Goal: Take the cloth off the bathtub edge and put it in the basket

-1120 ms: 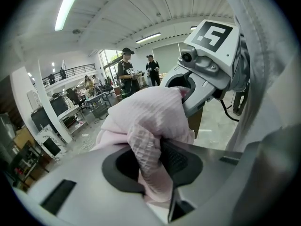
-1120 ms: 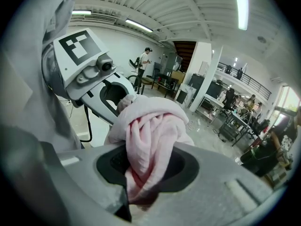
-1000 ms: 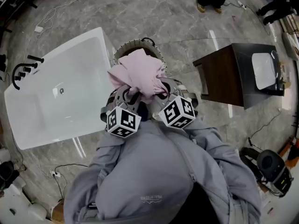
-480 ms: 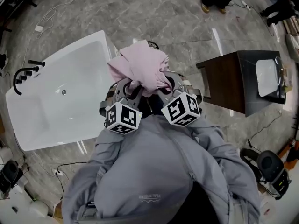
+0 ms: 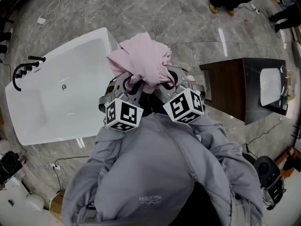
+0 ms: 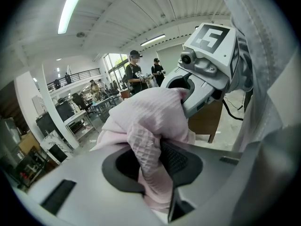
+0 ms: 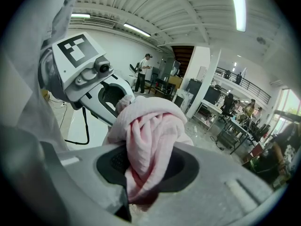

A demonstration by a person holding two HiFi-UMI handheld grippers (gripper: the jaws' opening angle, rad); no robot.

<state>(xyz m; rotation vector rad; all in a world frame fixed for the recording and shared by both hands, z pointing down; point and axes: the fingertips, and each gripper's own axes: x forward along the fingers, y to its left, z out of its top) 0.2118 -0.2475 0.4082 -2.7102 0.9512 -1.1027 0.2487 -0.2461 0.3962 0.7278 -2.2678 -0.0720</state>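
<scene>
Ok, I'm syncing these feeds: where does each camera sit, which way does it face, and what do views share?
Head view: on the person's head, facing steeply down at the pink cloth, left gripper, right gripper and bathtub; grey sleeves show.
Left gripper view: on that gripper, facing along its jaws shut on the cloth; grey sleeve at right.
Right gripper view: likewise, jaws shut on the cloth; grey sleeve at left.
Shared: the cloth in all; each gripper view shows the other gripper.

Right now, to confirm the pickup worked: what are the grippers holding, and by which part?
The pink cloth: the left gripper and the right gripper each clamp a bunched fold of it.
</scene>
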